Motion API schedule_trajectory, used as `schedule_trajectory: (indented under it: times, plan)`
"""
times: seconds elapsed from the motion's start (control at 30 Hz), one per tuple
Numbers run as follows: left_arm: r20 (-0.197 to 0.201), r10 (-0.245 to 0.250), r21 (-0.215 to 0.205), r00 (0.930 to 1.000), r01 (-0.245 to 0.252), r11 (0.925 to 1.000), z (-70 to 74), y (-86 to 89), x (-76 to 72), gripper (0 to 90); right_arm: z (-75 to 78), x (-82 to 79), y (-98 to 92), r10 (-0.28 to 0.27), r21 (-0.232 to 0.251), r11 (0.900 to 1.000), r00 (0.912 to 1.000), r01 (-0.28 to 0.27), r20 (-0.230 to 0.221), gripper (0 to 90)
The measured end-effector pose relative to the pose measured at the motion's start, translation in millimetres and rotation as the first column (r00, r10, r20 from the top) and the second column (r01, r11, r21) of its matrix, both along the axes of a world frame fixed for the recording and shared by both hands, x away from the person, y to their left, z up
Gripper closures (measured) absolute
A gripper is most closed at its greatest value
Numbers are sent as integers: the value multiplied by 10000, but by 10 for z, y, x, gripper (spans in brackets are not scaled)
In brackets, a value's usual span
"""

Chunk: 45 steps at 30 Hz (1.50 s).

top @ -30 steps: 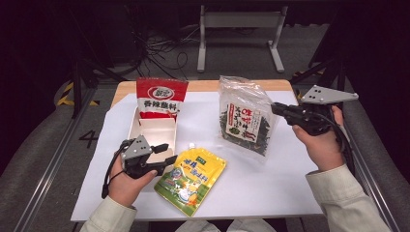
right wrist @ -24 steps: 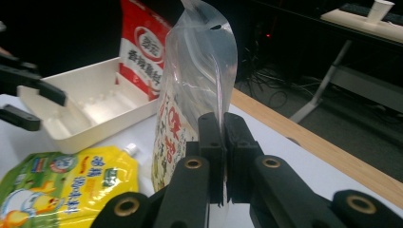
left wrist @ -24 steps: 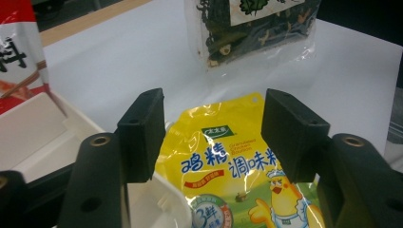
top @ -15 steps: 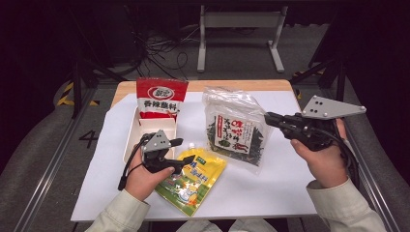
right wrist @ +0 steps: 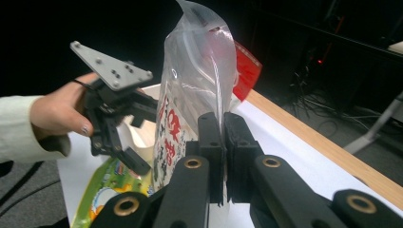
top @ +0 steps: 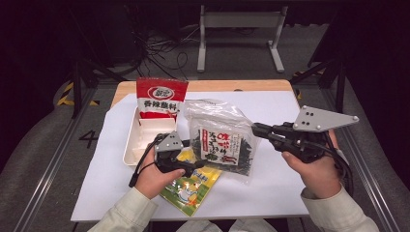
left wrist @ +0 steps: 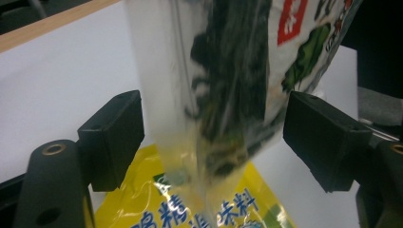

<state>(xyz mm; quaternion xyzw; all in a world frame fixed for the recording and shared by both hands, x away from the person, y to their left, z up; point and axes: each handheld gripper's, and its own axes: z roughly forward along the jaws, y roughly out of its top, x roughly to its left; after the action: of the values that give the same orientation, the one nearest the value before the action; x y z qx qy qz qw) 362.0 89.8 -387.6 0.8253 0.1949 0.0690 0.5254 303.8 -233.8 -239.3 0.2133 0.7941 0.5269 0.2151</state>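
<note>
Seaweed bag (top: 223, 145), a clear crinkly plastic bag with dark green bits inside and a red and white label, is being held up just above the white table sheet (top: 270, 183). The right gripper (top: 257, 130) is pinching the bag's right edge, and its two black jaws are squeezing tight on the thin plastic. The right gripper view is showing those jaws pressed together on the bag (right wrist: 195, 99).

The left gripper (top: 198, 166) is sitting at the bag's lower left corner. Its jaws have just been opening and are standing wide. In the left gripper view the bag's bottom (left wrist: 228, 95) is hanging between them, but the pads are not touching it.

Under the bag's lower left corner, a flat yellow and green snack packet (top: 193, 186) is lying on the sheet. To the left of the bag, a white open box (top: 140, 145) is resting. A red and white pouch (top: 160, 99) is standing in the far end of that box, just up and left of the bag.
</note>
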Motion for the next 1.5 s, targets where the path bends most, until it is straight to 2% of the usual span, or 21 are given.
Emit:
schedule_trajectory:
  times: [0.03,0.1,0.17,0.23,0.3,0.4,0.43,0.53,0.7,0.87,0.93,1.0,1.1,1.23,1.3,1.37,1.5]
  plan:
    - [62,-152,-111,9999,152,9998,1,-13,-3,235,-8,1,10,44,46,10000,10000,-44,-25,865]
    - [167,-335,11,9993,334,9994,8,-31,-14,263,-28,10,20,64,94,9999,10000,-64,25,864]
    - [6,-534,-79,9986,534,9985,6,-26,-16,322,-44,17,9,13,166,9999,10000,-12,-44,864]
    - [-48,-679,-243,9977,677,9974,9,-14,-12,344,-58,24,-10,42,310,9995,9999,-39,-114,864]
    - [172,-834,-324,9964,839,9959,26,-16,-27,384,-72,30,-30,54,476,9989,9997,-44,-220,863]
    - [65,-1160,-358,9932,1161,9926,48,-43,-65,488,-91,37,-46,18,542,9985,9997,-5,-246,863]
    - [63,-1216,-273,9926,1217,9922,56,-53,-78,498,-95,38,-46,-9,535,9986,9997,21,-232,862]
    - [-92,-1408,-352,9900,1404,9895,64,-36,-77,570,-104,38,-47,-37,483,9988,9999,44,-161,860]
    - [-280,-1635,-398,9861,1623,9859,103,-15,-98,642,-109,51,-60,-108,460,9989,9999,105,60,848]
    - [-282,-1775,-414,9837,1763,9835,138,17,-102,663,-107,55,-75,-104,498,9987,9997,93,214,818]
    - [-212,-1789,-369,9836,1780,9833,160,37,-106,666,-103,53,-81,-173,527,9985,9993,156,337,768]
    - [-84,-1765,-145,9843,1764,9842,178,58,-108,668,-96,55,-107,-217,832,9964,9983,173,534,690]
    - [-71,-1812,-48,9834,1812,9834,192,66,-117,670,-90,59,-176,-305,1113,9935,9984,250,476,651]
    - [-125,-1667,-303,9859,1663,9856,215,127,-97,671,-132,64,-262,-529,1290,9904,9983,494,238,556]
    - [-113,-1580,-379,9874,1574,9868,223,157,-86,672,-147,66,-292,-579,1328,9896,9982,550,183,548]
    - [-89,-1433,-639,9896,1424,9877,258,237,-70,672,-189,70,-361,-711,1345,9884,9975,701,24,533]
    - [118,-1393,-795,9902,1397,9870,335,302,-82,672,-237,85,-409,-822,1250,9887,9965,833,-137,522]
